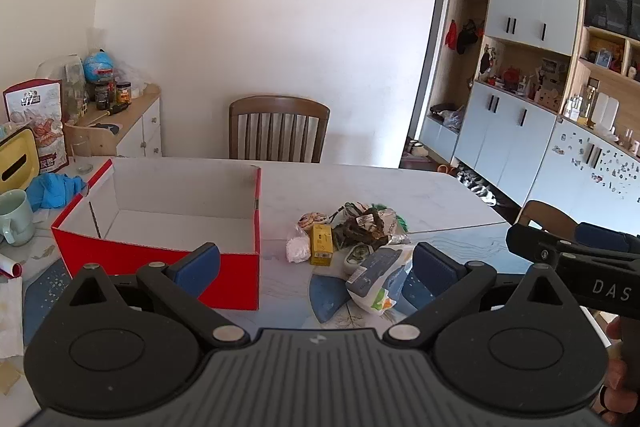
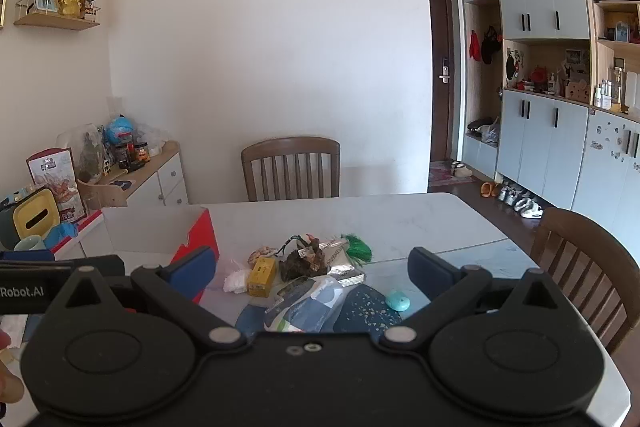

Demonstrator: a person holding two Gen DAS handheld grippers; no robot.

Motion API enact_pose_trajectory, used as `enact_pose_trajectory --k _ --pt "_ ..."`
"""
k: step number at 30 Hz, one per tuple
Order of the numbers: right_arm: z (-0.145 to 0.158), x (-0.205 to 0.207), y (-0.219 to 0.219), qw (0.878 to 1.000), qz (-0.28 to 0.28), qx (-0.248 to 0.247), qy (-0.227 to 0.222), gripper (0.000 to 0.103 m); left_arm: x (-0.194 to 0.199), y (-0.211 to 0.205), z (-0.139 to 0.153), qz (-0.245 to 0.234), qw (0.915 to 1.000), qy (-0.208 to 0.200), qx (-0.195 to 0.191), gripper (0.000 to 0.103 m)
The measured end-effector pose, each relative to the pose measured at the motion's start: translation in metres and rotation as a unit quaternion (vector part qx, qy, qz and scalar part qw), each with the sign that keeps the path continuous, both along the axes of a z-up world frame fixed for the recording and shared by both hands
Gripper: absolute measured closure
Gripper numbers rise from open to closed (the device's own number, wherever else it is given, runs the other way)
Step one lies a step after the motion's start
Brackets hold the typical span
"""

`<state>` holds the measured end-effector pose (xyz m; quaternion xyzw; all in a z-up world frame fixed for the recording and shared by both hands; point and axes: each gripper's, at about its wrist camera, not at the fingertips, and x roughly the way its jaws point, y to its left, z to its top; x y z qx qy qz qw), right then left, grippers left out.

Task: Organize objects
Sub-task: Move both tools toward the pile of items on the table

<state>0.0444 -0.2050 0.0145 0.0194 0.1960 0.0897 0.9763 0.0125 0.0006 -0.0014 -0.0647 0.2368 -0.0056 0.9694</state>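
Observation:
An open red box (image 1: 160, 251) with a white inside stands empty on the table; its corner shows in the right wrist view (image 2: 200, 231). Right of it lies a pile: a yellow small box (image 1: 321, 245) (image 2: 262, 277), a white crumpled packet (image 1: 298, 250), a dark dried bundle (image 1: 360, 225) (image 2: 304, 261), a silver foil packet (image 2: 340, 263), a green tuft (image 2: 358, 247) and a white-blue pouch (image 1: 378, 275) (image 2: 308, 303). A small teal object (image 2: 397, 299) lies apart to the right. My left gripper (image 1: 316, 267) is open, above the table before the pile. My right gripper (image 2: 312, 267) is open, also short of the pile.
The marble table (image 1: 420, 187) has a mug (image 1: 14, 217), a blue cloth (image 1: 54, 189), a glass (image 1: 82, 155) and a yellow tissue holder (image 1: 14, 161) at the left. Wooden chairs stand at the far side (image 1: 278, 129) and at the right (image 2: 588, 259). Blue placemats (image 2: 368, 311) lie under the pile.

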Motion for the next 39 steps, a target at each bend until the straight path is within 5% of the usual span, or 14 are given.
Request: enact_pose_trajectory --k 39 --pt "-0.012 0.043 -0.016 0.998 0.068 0.002 -0.002 0.001 0.03 -0.023 0.002 0.04 0.999 0.009 0.018 0.0"
